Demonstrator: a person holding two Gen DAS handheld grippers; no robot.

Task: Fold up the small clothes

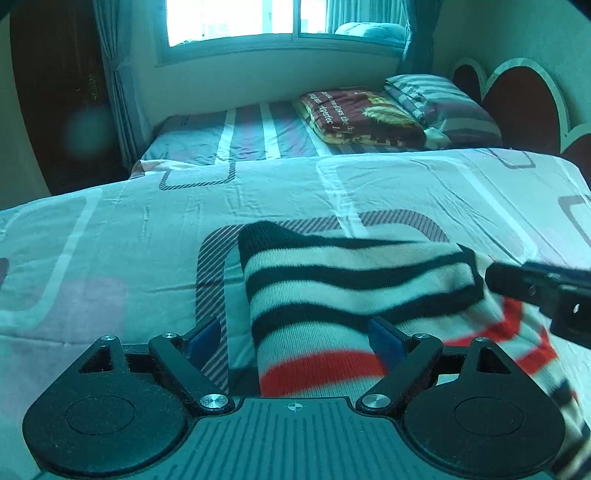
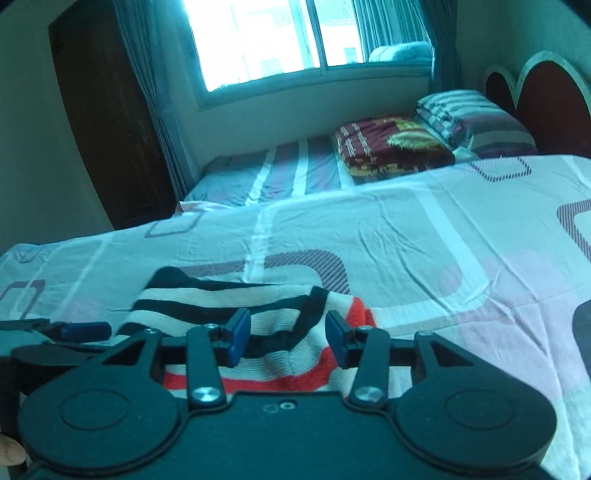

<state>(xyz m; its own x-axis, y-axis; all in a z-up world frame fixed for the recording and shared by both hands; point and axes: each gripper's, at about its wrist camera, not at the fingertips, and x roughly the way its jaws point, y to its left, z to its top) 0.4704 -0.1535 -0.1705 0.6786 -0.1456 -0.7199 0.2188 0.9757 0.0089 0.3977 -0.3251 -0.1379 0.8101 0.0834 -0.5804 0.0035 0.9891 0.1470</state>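
Striped garment (image 1: pixel 354 295) lying on bedsheet (image 1: pixel 147 229), lower centre of frame | left gripper (image 1: pixel 295 332) gaping wide, straddling its edge, gripping nothing | right gripper (image 2: pixel 286 338) gaping, black hem between fingers, unclamped | advice: pinch both layers, fold level.

Left wrist view: you look low and close over the striped garment (image 1: pixel 351 288), facing the window (image 1: pixel 284 22) at upper centre
Right wrist view: same facing, tilted, equally near
Shared: garment, patterned bedsheet (image 2: pixel 443 236), window, far pillows (image 1: pixel 436 99)
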